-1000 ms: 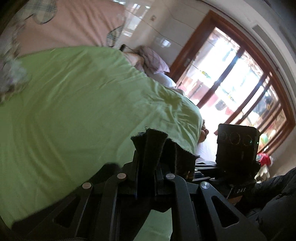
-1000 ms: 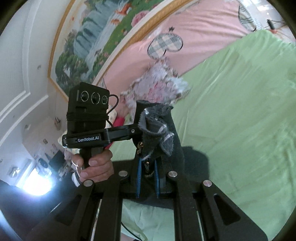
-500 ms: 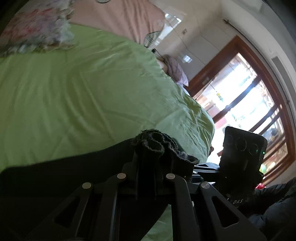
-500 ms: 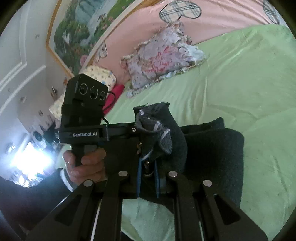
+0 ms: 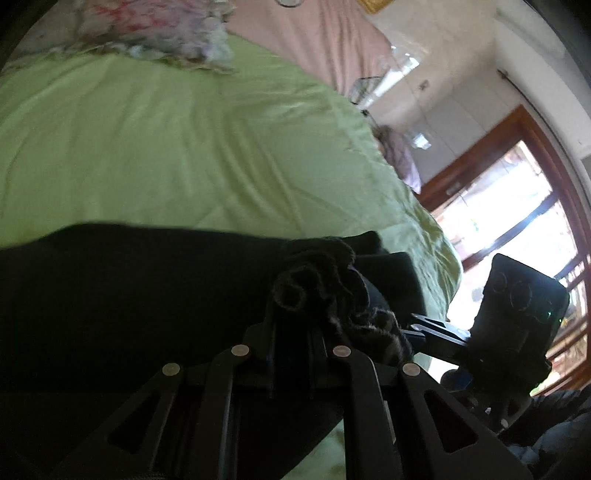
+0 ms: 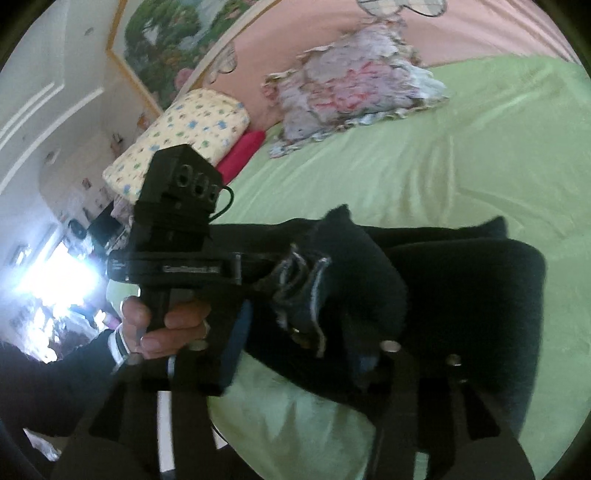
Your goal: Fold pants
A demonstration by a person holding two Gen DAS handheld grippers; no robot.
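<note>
Fuzzy matt pants (image 5: 129, 295), sheeny bedspread (image 5: 184, 147)

Pants (image 6: 461, 295) spread on bed (image 6: 461, 166), near front edge. Frilled pillow (image 6: 354, 85) behind, against headboard (image 6: 480, 33). Spotted pillow (image 6: 184, 136) left of it. Window (image 5: 517, 206) right of bed.

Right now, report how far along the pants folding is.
Done: the black pants lie doubled over on the green bedspread, layers stacked. In hand: the left gripper is clamped on a bunched edge, while the right gripper has its jaws spread wide around the cloth, apparently letting go. Left: the left gripper's release, and any further fold or smoothing; from here I cannot tell whether the stack is even.
</note>
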